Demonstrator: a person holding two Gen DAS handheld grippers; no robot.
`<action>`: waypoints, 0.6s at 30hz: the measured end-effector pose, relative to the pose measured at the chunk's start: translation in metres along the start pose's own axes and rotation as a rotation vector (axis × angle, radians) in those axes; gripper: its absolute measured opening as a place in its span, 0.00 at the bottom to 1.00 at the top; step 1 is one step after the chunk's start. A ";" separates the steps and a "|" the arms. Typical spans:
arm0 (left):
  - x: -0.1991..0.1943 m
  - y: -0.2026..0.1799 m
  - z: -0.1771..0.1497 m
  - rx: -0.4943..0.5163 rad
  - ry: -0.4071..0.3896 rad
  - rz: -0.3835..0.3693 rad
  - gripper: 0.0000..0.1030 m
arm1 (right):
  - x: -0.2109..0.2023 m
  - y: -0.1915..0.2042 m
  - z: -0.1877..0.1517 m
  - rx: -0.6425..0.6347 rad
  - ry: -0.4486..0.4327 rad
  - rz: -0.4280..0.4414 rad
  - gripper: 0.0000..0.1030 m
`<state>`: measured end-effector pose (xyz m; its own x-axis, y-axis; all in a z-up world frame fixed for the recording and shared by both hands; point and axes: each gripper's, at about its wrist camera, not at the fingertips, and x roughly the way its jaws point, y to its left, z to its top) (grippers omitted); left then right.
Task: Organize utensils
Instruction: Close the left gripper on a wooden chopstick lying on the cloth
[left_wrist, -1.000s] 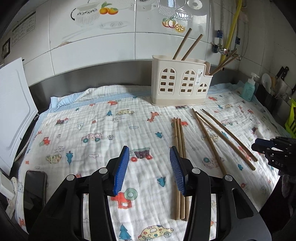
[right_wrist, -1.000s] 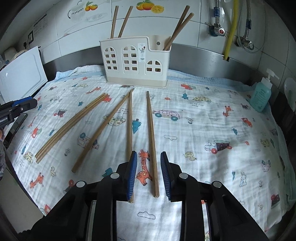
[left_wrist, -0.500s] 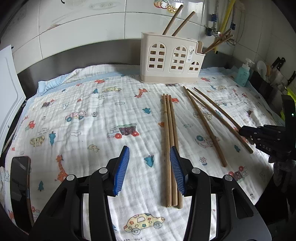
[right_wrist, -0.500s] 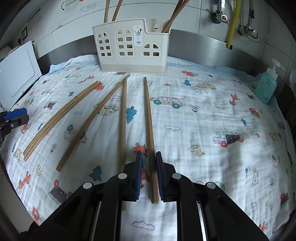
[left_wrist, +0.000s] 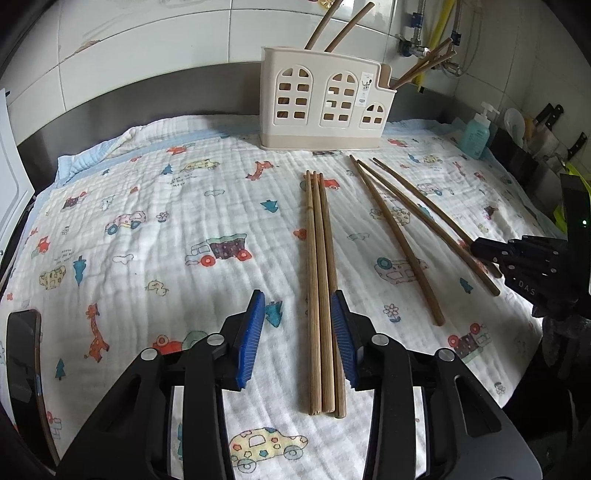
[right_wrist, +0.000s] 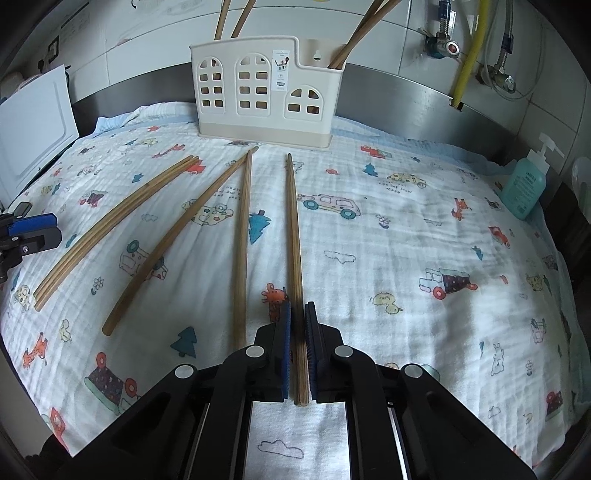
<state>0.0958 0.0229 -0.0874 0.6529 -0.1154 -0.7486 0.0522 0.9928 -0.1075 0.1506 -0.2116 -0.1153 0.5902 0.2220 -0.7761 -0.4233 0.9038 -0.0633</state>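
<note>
The right gripper (right_wrist: 297, 325) pinches the near end of one chopstick (right_wrist: 293, 236) between its pads; the stick lies flat on the cloth (right_wrist: 406, 236), tip toward the holder (right_wrist: 266, 96). The left gripper (left_wrist: 298, 332) is spread wide around the near ends of a bundle (left_wrist: 319, 280) of three sticks, its pads apart from them. The sticks in the holder are cut off at the frame's top edge

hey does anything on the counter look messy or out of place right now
Only the loose chopsticks. A bundle of three lies neatly together, but the single ones are splayed at different angles on the patterned cloth instead of standing in the cream holder. The right claw grips one chopstick. Nothing looks spilled or broken.
</note>
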 end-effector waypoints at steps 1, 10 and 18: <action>0.001 0.000 0.000 0.000 0.001 0.000 0.34 | 0.000 0.000 0.000 0.001 0.000 0.001 0.07; 0.008 0.000 -0.001 -0.009 0.034 -0.016 0.28 | 0.000 0.001 -0.001 -0.008 -0.005 -0.007 0.07; 0.016 -0.002 -0.002 -0.010 0.065 -0.018 0.28 | -0.001 0.001 -0.001 -0.004 -0.007 -0.004 0.07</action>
<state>0.1052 0.0191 -0.1006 0.6017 -0.1354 -0.7872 0.0556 0.9902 -0.1278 0.1491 -0.2112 -0.1150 0.5962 0.2212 -0.7717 -0.4242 0.9029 -0.0689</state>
